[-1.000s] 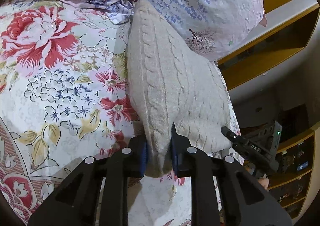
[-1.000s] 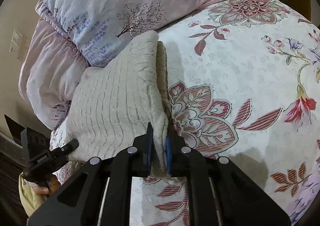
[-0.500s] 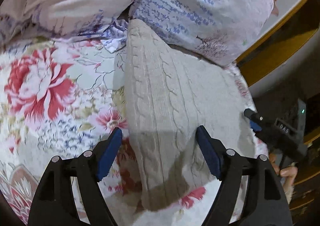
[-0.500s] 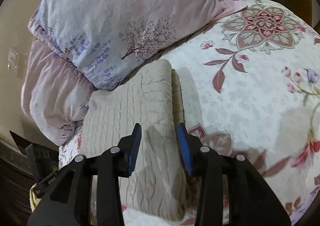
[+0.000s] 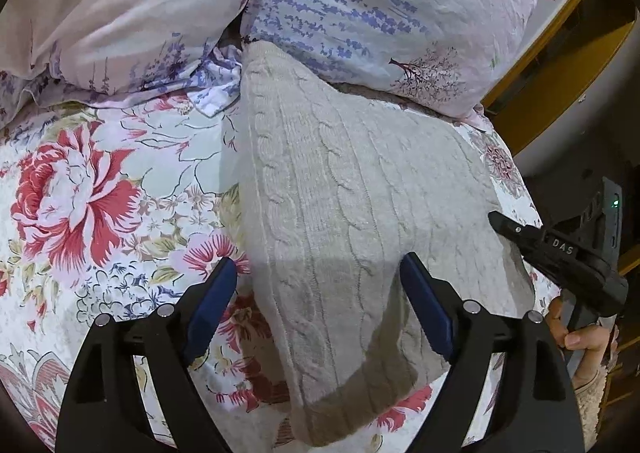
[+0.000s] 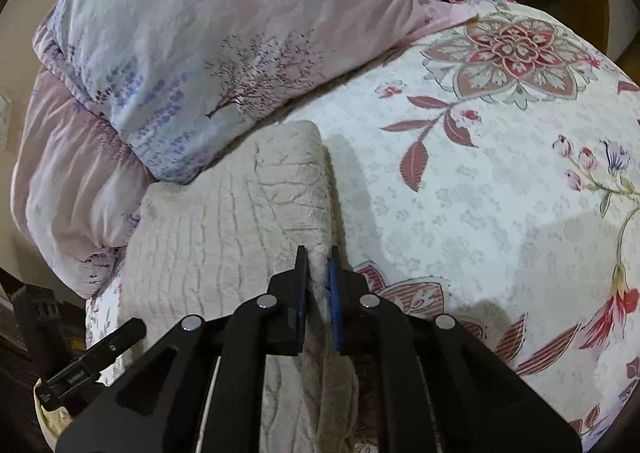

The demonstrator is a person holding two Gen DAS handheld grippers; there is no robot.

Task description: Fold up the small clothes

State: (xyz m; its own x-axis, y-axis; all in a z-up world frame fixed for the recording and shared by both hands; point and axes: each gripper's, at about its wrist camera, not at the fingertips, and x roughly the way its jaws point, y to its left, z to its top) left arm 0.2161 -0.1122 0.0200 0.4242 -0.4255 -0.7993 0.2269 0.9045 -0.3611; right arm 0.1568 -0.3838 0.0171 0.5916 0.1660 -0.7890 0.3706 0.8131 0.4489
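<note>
A beige cable-knit sweater (image 5: 340, 213) lies folded on the floral bedsheet (image 5: 100, 193), its far end against the pillows. My left gripper (image 5: 318, 263) hovers just above its near end, jaws wide and still opening, the pads clear of the knit. In the right wrist view the same sweater (image 6: 224, 237) shows its folded right edge, and my right gripper (image 6: 318, 257) is shut on that edge. The right gripper's black finger (image 5: 504, 223) reaches in over the sweater's right side, and a hand (image 5: 580, 337) holds it.
Two lilac-printed pillows (image 5: 380, 13) (image 6: 200, 33) are stacked right behind the sweater. Bare floral sheet (image 6: 500, 193) spreads to the right of it. A wooden bed frame (image 5: 560, 65) and dark shelving stand past the bed's edge.
The left gripper let go of the sweater's near end and opened wide, backing off slightly. The right gripper opened, shifted along the folded edge, then shut on it again.
</note>
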